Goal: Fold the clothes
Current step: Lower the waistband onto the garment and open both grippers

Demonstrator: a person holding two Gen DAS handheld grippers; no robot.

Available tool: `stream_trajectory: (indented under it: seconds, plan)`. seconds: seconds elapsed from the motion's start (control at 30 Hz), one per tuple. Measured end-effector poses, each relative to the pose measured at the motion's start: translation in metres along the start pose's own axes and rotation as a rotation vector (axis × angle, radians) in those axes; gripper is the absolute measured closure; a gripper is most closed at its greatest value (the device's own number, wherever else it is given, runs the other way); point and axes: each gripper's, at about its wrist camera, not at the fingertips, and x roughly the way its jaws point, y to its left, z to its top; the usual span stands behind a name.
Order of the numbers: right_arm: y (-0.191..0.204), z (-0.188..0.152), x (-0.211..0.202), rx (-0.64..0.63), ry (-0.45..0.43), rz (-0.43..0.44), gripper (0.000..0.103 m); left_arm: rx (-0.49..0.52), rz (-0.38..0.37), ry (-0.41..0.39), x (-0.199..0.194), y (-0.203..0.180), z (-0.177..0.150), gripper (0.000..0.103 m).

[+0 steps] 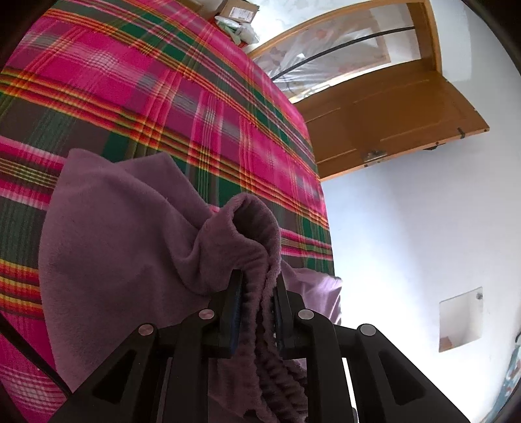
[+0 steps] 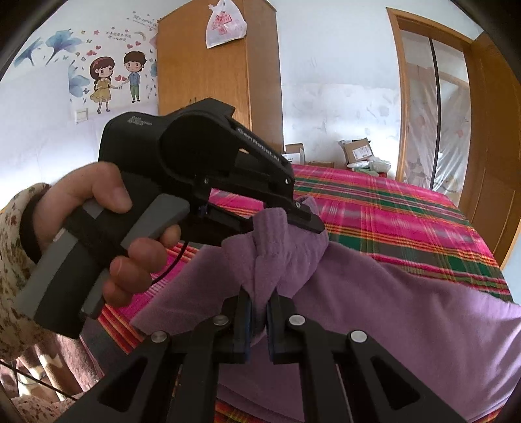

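Garment: a soft purple fleece garment with a ribbed elastic hem [image 1: 130,227] [image 2: 390,309], lifted at 2 points, the rest draping down onto the bed.
Left grip: the black two-finger left gripper [image 1: 257,293] [image 2: 302,216] has its jaws clamped on a bunched fold of the ribbed hem; the fleece loops up above the fingertips and hangs down between the fingers.
Right grip: the black two-finger right gripper [image 2: 259,306] has its jaws pressed on a thin pinch of the same fleece, just below the left gripper.
Spacing: in the right wrist view, the 2 grippers sit close together, with a short bunch of purple cloth between them.
Left hand: the person's left hand [image 2: 107,221] wraps the grey-and-black handle; a floral sleeve [image 2: 13,260] covers the wrist.
Bed: a bed with a pink, green and orange plaid cover [image 1: 162,97] [image 2: 390,208] lies under the garment.
Far edge: cardboard boxes [image 2: 358,151] stand at the far end of the bed.
Room: a wooden door [image 1: 390,120], a wooden wardrobe [image 2: 208,71] with a white plastic bag [image 2: 224,22] hung on it, and cartoon wall stickers [image 2: 114,78].
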Motion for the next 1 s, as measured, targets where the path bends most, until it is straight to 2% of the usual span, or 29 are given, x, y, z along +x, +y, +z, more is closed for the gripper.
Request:
stream_trajectory:
  seconds: [0.23,0.33,0.53,0.87,1.0]
  plan:
    - [-0.012,-0.013,0.004,0.025,0.059,0.003,0.095,-0.011,-0.029,0.017,0.004,0.002,-0.001,0.084]
    - [-0.017,-0.019,0.006,0.034,0.077,0.004,0.095,0.014,-0.011,0.016,0.003,-0.002,-0.004,0.084]
    - [-0.026,-0.023,0.005,0.035,0.099,-0.002,0.083,0.018,0.003,0.012,-0.001,-0.006,-0.005,0.084]
    - [-0.048,-0.032,-0.002,0.072,0.125,-0.003,0.083,-0.008,-0.021,-0.012,-0.007,-0.010,-0.005,0.083]
    - [-0.049,-0.037,-0.008,0.069,0.139,-0.031,0.083,0.004,-0.041,-0.029,-0.010,-0.017,-0.005,0.083]
